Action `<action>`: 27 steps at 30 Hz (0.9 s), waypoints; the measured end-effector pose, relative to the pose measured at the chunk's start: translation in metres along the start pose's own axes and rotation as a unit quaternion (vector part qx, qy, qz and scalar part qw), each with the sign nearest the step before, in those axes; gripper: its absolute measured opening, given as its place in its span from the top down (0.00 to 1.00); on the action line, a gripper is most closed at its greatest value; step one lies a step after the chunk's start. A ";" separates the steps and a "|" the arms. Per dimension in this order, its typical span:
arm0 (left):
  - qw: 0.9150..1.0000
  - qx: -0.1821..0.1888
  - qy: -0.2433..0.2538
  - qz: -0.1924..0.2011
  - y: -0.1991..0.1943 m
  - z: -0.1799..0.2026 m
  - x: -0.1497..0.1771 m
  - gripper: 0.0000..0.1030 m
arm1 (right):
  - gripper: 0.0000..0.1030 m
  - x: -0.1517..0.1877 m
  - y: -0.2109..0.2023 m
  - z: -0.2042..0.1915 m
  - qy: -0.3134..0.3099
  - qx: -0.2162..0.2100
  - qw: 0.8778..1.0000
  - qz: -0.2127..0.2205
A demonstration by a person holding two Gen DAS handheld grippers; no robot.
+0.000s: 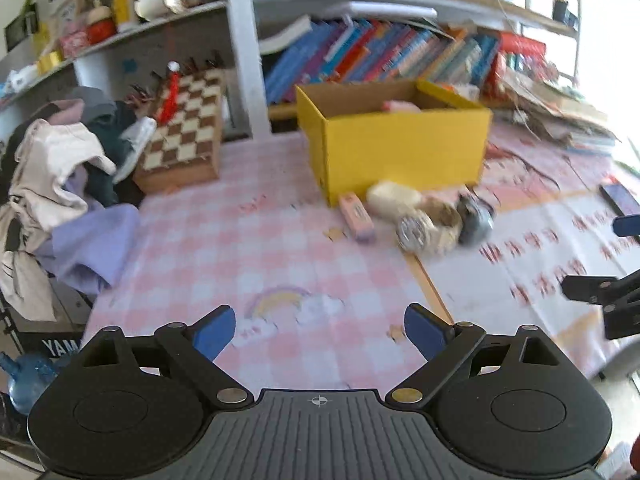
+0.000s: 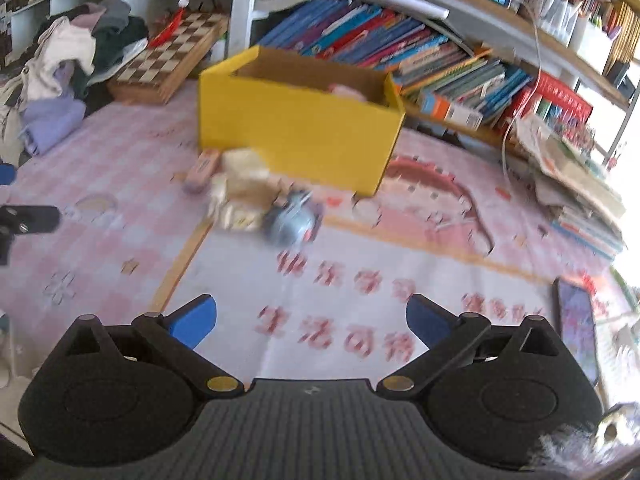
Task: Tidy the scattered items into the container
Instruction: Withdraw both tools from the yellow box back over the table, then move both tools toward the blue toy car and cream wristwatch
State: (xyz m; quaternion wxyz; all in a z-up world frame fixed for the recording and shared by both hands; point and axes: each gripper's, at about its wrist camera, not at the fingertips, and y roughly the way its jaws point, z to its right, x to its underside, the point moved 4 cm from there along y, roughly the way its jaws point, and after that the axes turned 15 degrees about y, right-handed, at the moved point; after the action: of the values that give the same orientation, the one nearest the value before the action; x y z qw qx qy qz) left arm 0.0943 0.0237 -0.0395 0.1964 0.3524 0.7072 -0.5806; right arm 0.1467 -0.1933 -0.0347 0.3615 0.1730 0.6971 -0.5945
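A yellow cardboard box (image 1: 400,144) stands open on the pink checked tablecloth, with something pink inside (image 1: 400,106). In front of it lie a pink eraser-like block (image 1: 357,218), a cream packet (image 1: 394,198), a beige roll with a silver end (image 1: 430,228) and a grey-blue item (image 1: 476,222). The box (image 2: 296,128) and the same cluster, grey-blue item (image 2: 294,220) and pink block (image 2: 203,170), show in the right wrist view. My left gripper (image 1: 320,332) is open and empty, well short of the items. My right gripper (image 2: 312,322) is open and empty too.
A chessboard box (image 1: 182,132) and a heap of clothes (image 1: 60,184) sit at the left. Bookshelves (image 1: 380,52) run behind the box. Stacked papers (image 2: 576,184) lie at the right, a phone (image 2: 576,328) near the right edge. The right gripper shows at the left view's edge (image 1: 600,292).
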 end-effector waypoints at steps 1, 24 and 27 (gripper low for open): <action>1.000 0.009 0.000 -0.004 0.000 0.005 0.003 0.09 | 0.00 0.005 0.000 -0.004 -0.003 -0.002 1.000 -0.005; 0.998 0.043 0.037 -0.020 0.007 0.030 0.013 0.09 | 0.01 0.025 0.000 -0.037 -0.050 0.000 0.999 -0.011; 0.998 0.052 0.041 -0.019 0.011 0.032 0.011 0.09 | 0.01 0.023 0.003 -0.036 -0.052 0.002 0.999 -0.013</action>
State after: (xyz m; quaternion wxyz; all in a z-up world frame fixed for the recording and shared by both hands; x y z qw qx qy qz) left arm 0.0908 -0.0031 -0.0621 0.1375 0.3725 0.6900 -0.6052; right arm 0.1229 -0.1629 -0.0522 0.3887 0.1334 0.6785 -0.6090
